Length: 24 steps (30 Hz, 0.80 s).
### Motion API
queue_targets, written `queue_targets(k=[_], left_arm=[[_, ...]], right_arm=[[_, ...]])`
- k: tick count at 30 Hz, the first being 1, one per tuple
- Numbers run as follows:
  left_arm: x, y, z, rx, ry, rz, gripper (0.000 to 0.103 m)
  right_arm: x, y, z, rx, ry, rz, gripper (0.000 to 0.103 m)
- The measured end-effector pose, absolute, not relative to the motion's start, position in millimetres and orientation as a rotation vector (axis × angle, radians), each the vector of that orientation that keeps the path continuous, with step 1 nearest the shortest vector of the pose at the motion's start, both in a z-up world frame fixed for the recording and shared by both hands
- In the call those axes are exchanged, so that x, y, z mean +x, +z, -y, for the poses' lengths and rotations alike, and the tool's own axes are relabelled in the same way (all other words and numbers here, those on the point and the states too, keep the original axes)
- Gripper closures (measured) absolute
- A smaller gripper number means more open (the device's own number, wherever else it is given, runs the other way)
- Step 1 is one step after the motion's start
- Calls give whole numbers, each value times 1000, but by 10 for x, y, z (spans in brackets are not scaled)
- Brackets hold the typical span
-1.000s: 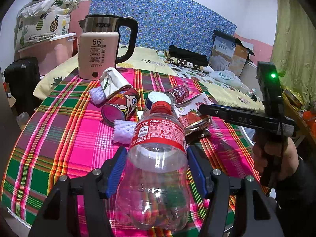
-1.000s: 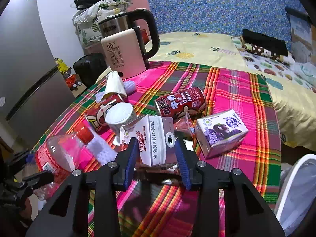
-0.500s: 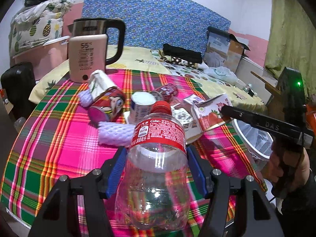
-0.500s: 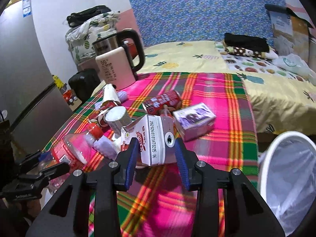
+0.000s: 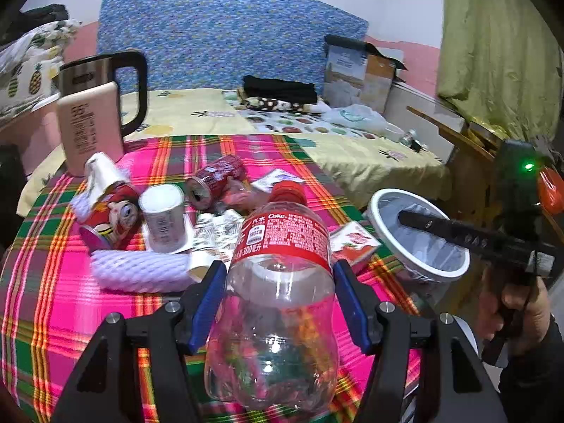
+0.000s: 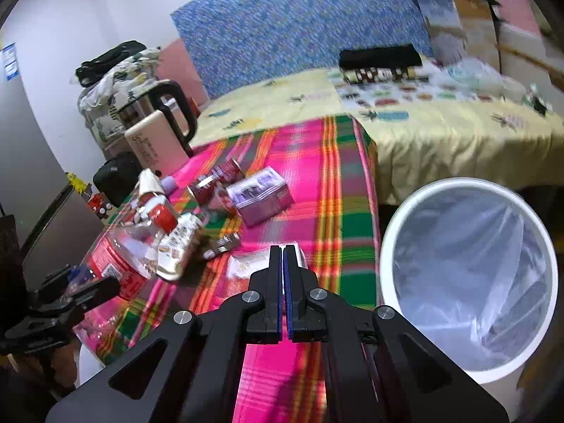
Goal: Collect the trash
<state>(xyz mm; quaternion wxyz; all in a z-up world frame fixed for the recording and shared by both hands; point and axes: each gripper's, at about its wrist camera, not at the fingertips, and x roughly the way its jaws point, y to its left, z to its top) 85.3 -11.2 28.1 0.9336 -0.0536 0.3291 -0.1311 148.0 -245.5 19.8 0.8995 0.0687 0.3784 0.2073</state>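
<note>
My left gripper (image 5: pixel 278 275) is shut on a clear Coke bottle (image 5: pixel 278 303) with a red label and cap, held above the plaid tablecloth (image 5: pixel 53 282). My right gripper (image 6: pixel 283 248) is empty, its jaws closing fully together with nothing between them. Just beyond its tips a white strawberry milk carton (image 6: pixel 243 262) lies near the table's edge; the left wrist view shows the carton (image 5: pixel 354 245) too. The white bin (image 6: pixel 387 246) with a clear liner stands open right of the table. In the left wrist view the right gripper (image 5: pixel 419 219) reaches over the bin (image 5: pixel 384 197).
More trash lies on the cloth: a purple juice box (image 6: pixel 261 195), red cans (image 5: pixel 215 179), a white cup (image 5: pixel 164 216), a purple foam net (image 5: pixel 137 269) and wrappers. A kettle (image 5: pixel 91 123) stands at the far left. A bed (image 6: pixel 440 120) lies behind.
The right gripper has let go of the milk carton, which now lies on the cloth, and its jaws have shut. Both grippers have moved right, bringing the bin into view.
</note>
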Motion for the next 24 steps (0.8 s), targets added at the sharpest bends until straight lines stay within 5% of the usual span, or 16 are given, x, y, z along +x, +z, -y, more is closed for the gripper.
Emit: queue_targets(k=[3, 6, 8, 9, 24], left_arm=[[845, 286, 172, -100, -278, -673, 39], [846, 279, 156, -101, -265, -680, 39], [846, 275, 114, -108, -251, -682, 39], [846, 270, 90, -113, -245, -683, 39], [791, 158, -170, -165, -197, -705, 39]], right_arm=[[1492, 109, 2471, 146, 422, -812, 101], [1515, 38, 2472, 157, 435, -811, 84], [1529, 3, 2428, 151, 456, -815, 36], [1534, -12, 2417, 147, 471, -817, 26], [1843, -326, 2250, 183, 570, -972, 24]])
